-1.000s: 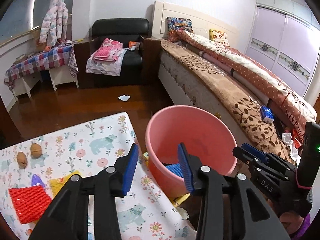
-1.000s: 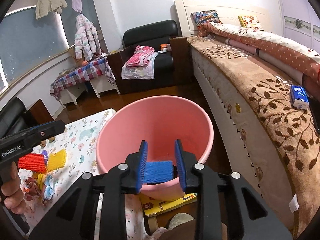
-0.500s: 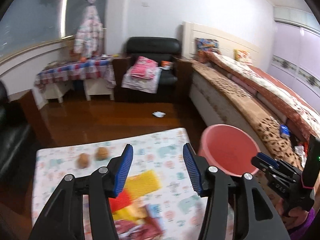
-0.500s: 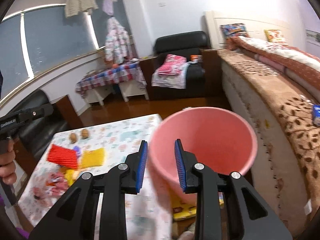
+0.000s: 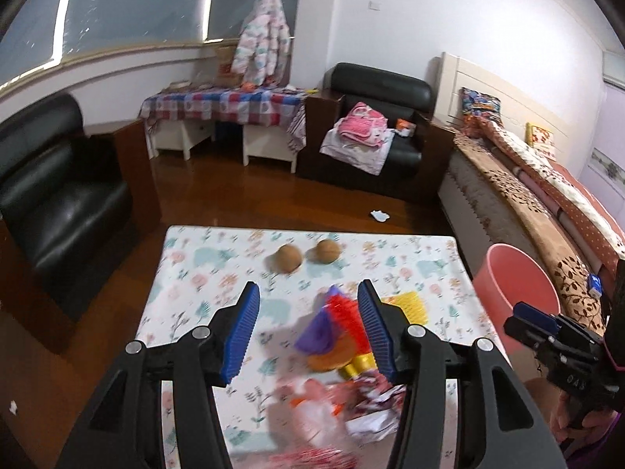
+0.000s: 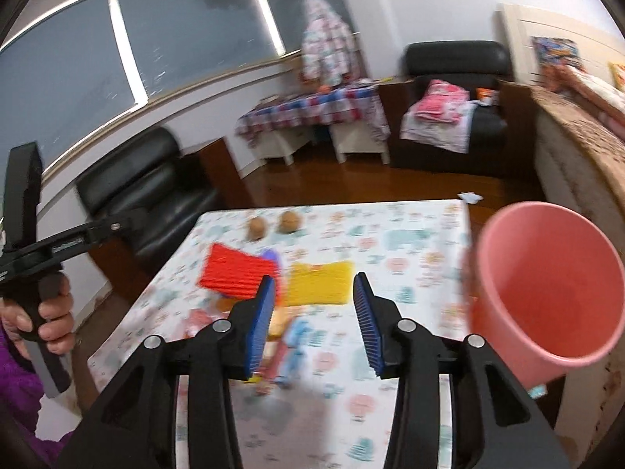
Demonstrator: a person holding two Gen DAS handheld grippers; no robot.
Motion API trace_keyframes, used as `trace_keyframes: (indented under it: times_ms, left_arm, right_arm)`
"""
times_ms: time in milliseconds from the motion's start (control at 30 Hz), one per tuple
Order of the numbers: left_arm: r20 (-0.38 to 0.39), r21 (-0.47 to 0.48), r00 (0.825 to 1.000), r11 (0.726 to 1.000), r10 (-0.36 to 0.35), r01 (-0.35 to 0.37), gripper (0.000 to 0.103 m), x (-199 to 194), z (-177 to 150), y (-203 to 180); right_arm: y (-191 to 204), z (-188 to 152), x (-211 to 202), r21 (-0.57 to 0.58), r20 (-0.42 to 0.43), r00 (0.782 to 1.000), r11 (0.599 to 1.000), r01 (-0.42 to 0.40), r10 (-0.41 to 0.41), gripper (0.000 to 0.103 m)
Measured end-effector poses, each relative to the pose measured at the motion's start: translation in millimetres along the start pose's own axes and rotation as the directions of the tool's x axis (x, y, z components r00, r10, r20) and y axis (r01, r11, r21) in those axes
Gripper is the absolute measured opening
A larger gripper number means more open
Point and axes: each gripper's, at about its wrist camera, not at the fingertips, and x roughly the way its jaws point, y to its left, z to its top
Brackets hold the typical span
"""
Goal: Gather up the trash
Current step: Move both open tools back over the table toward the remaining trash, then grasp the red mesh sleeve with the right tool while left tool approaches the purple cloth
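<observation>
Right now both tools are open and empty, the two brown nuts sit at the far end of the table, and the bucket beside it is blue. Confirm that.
The colour is wrong: the bucket beside the table is pink, as the right wrist view shows. The rest stands: the left tool and right tool are open and empty, and the two brown nuts sit at the table's far end.

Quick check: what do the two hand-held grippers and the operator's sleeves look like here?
Both are alike: the left hand-held gripper and right hand-held gripper have matte black plastic arms with silver pivot bolts and ribbed blue pads. Small white lettering marks the side of each body. No cables show. The sleeve is purple.
</observation>
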Motion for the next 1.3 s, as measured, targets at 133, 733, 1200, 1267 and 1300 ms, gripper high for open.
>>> trace_keyframes:
  times_ms: [133,733,1200,1267,1300]
  left_arm:
    - [-0.003,-0.04,1.0,0.999,0.008,-0.008,0.052,-1.2,-5.0,17.8]
    - [-0.061,-0.137,0.998,0.991,-0.004,-0.004,0.052,17.4,-31.3,56.7]
    - [-0.088,-0.1,0.995,0.994,-0.042,0.033,0.052,37.6,-37.7,38.7]
    - [-0.092,-0.095,0.995,0.995,-0.046,0.037,0.052,39.5,-37.8,35.7]
    - [-0.093,-0.093,0.995,0.995,-0.048,0.039,0.052,40.2,-37.9,34.1]
  right_arm:
    - [37.6,1.8,26.5,-0.073,-0.065,0.996,0.996,-0.058,0.053,0.048]
    - [79.5,7.4,98.6,-0.2,-0.155,0.988,0.979,-0.034,0.003,0.018]
    - [47.6,29.1,51.3,-0.045,-0.05,0.994,0.994,-0.098,0.095,0.01]
    - [40.3,32.6,42.9,-0.012,-0.031,0.994,0.994,-0.108,0.107,0.01]
    - [37.1,33.8,39.9,0.001,-0.025,0.994,0.994,-0.111,0.111,0.01]
